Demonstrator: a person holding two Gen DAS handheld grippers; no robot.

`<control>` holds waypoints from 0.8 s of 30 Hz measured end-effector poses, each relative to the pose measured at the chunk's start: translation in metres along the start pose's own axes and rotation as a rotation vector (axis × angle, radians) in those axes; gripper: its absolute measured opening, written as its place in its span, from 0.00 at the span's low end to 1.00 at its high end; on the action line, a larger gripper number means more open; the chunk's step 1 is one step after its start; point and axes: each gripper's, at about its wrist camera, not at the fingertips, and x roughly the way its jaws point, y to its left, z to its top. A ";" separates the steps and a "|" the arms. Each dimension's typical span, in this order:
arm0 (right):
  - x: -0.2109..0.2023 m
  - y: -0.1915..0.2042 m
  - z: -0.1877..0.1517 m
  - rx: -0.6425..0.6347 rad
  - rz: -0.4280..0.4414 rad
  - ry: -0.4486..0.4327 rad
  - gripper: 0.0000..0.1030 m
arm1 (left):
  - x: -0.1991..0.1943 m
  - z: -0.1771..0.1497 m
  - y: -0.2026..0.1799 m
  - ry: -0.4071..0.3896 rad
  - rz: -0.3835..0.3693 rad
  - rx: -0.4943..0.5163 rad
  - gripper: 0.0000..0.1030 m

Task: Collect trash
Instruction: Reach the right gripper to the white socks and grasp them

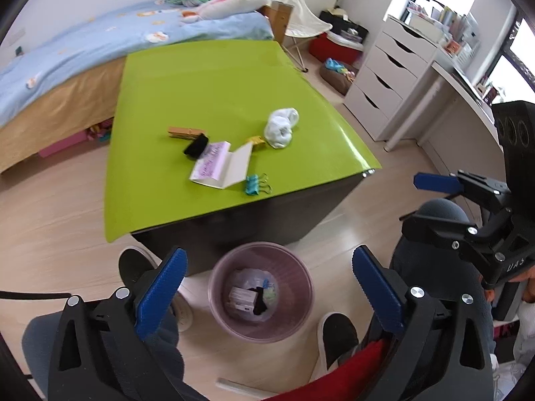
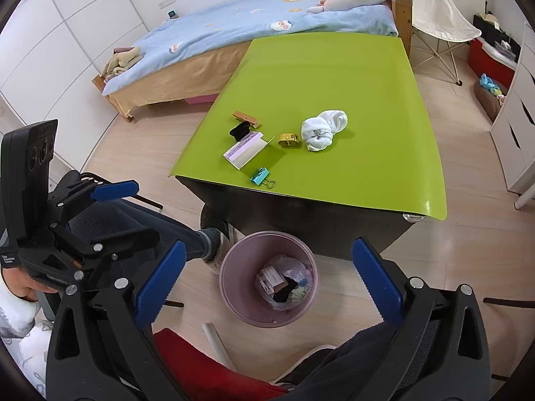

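Observation:
A pink trash bin (image 1: 260, 292) (image 2: 269, 279) stands on the floor in front of the green table (image 1: 207, 77) (image 2: 334, 77), with several scraps inside. On the table lie a white sock ball (image 1: 281, 127) (image 2: 322, 128), an open paper booklet (image 1: 222, 165) (image 2: 245, 148), a black item (image 1: 195, 145) (image 2: 239, 131), a wooden clip (image 1: 185, 132) (image 2: 246, 119), a yellow tape roll (image 1: 256, 141) (image 2: 289, 140) and a teal binder clip (image 1: 255, 184) (image 2: 262, 176). My left gripper (image 1: 267, 287) (image 2: 115, 190) is open and empty above the bin. My right gripper (image 2: 267, 284) (image 1: 436, 183) is open and empty above the bin.
A bed (image 1: 83, 50) (image 2: 250, 30) with a blue cover stands behind the table. A white drawer unit (image 1: 384, 77) and desk are at the right. A folding chair (image 2: 438, 10) is at the back. My legs and shoes (image 1: 337, 334) flank the bin.

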 end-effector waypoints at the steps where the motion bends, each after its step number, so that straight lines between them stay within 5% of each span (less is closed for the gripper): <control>1: 0.000 0.000 0.000 0.007 0.007 0.001 0.96 | -0.001 0.001 0.001 -0.004 0.003 -0.006 0.93; 10: 0.009 -0.005 0.016 0.052 -0.016 0.011 0.96 | -0.006 0.008 0.011 -0.023 0.002 -0.034 0.93; 24: 0.062 -0.044 0.102 0.203 -0.026 0.076 0.96 | -0.011 0.021 0.023 -0.055 0.004 -0.054 0.93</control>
